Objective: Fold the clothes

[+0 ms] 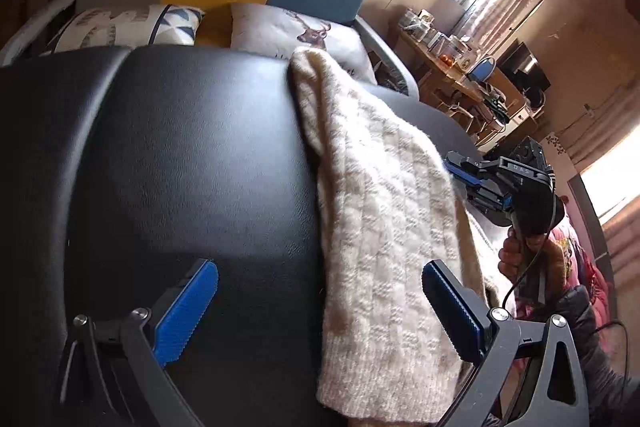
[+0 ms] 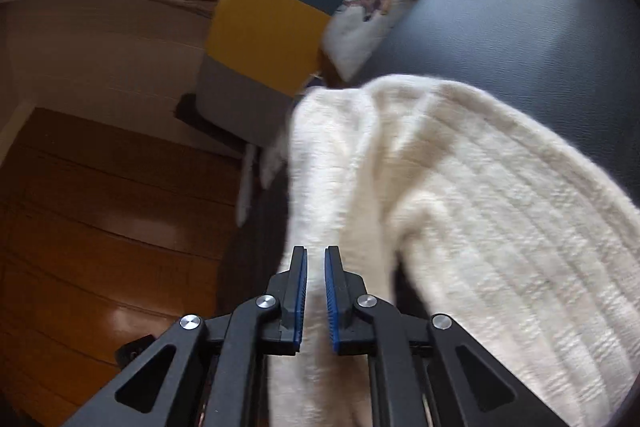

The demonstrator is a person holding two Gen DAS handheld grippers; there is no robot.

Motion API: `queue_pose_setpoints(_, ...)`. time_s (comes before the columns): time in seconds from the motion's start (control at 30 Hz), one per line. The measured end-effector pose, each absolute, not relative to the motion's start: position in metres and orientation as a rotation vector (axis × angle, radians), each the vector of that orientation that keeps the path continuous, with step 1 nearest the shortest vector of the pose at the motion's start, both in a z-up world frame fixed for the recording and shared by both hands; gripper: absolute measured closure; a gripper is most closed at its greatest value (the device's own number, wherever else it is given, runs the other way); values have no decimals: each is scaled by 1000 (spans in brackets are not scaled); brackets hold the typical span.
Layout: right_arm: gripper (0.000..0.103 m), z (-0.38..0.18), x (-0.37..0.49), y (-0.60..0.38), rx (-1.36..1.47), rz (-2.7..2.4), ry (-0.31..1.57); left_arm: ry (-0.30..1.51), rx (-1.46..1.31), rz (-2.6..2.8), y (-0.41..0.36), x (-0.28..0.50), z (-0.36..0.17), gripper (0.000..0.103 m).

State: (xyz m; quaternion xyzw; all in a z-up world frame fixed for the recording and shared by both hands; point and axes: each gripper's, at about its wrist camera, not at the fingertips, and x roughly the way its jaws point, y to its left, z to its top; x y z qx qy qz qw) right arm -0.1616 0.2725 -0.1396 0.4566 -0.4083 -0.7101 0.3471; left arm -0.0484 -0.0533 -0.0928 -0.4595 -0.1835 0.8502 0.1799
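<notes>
Fingers of the left gripper [image 1: 320, 311] stand wide apart over the black worktop [image 1: 180, 167], the right pad lying against the cream knit sweater [image 1: 384, 227]. The right gripper [image 2: 316, 291] is pinched nearly together on a fold of that sweater at the worktop's edge. The sweater lies long, running away toward the cushions [image 1: 296, 31].
</notes>
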Motion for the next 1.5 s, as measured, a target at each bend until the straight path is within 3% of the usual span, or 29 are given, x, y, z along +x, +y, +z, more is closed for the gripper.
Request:
queue_pose_setpoints(0.2,92,-124,-132,166,1203,-1758,-809,-516,-1203,2405,-46,-78,-60,0)
queue_pose_setpoints(0.27,92,-128,-121,161,1184,-1730,-840,-529,-1206,2387,-43,-90,-55,0)
queue_pose_setpoints(0.33,89,-124,-113,172,1163,-1738,-839,-523,-1198,2370,-40,-98,-49,0)
queue_pose_setpoints(0.4,74,-121,-104,188,1145,-1754,-841,-483,-1185,2368,-31,-102,-45,0)
queue_pose_setpoints(0.5,72,-118,-88,246,1161,-1867,-887,-439,-1179,2355,-17,-103,-44,0)
queue_pose_setpoints(0.63,61,-135,-77,312,1253,-2006,-917,-460,-1227,2293,-1,-100,-59,0)
queue_pose_setpoints(1.07,61,-199,-93,339,1392,-1950,-992,-470,-1343,2276,1,-83,-88,0)
queue_pose_setpoints(1.17,61,-188,-102,323,1346,-1896,-971,-474,-1344,2264,3,-85,-86,0)
queue_pose_setpoints(1.27,69,-167,-99,304,1279,-1868,-905,-485,-1322,2243,10,-91,-76,0)
queue_pose_setpoints(1.5,66,-165,-90,294,1234,-1932,-896,-382,-1252,2131,76,-138,-28,0)
